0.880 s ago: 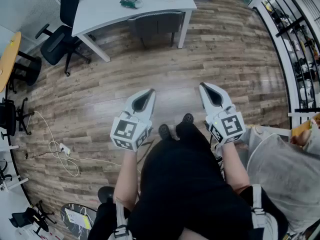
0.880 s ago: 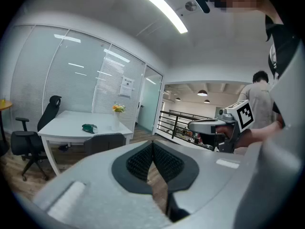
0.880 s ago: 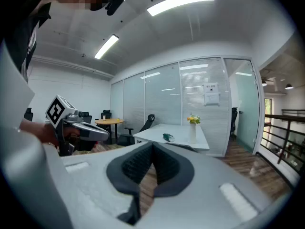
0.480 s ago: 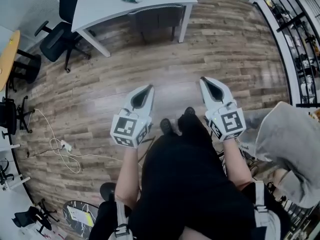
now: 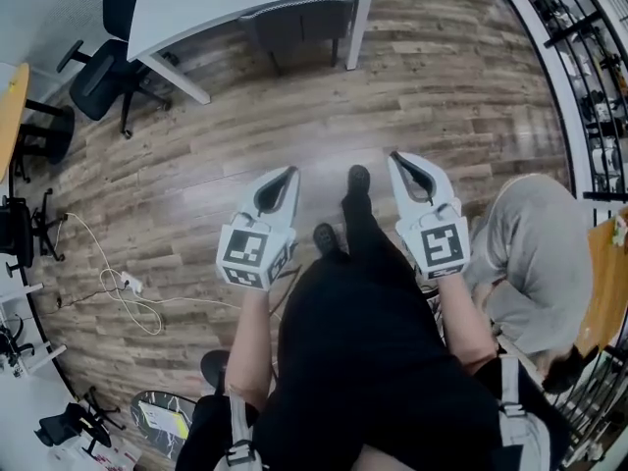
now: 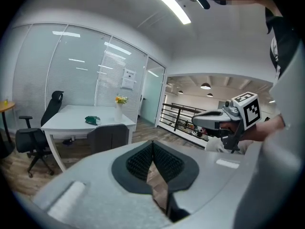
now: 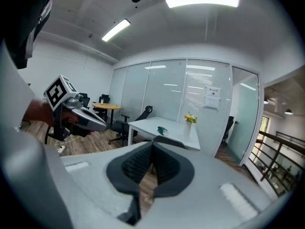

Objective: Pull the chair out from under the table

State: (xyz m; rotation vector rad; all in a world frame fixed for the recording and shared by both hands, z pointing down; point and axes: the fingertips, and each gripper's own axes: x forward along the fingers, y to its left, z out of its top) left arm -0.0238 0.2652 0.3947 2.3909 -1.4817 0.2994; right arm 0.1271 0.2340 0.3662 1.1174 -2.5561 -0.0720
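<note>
The left claw [image 5: 291, 173] and the right claw [image 5: 394, 156] are both closed and empty, side by side above the wooden floor [image 5: 186, 180]; far ahead, well apart from them, the chair [image 5: 294, 27] stands pushed in under the white desk [image 5: 186, 8].

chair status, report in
Left gripper and right gripper shut, both empty. Chair tucked under the white table, well ahead, untouched. Nothing on the wood floor between; cable lies off left.
</note>
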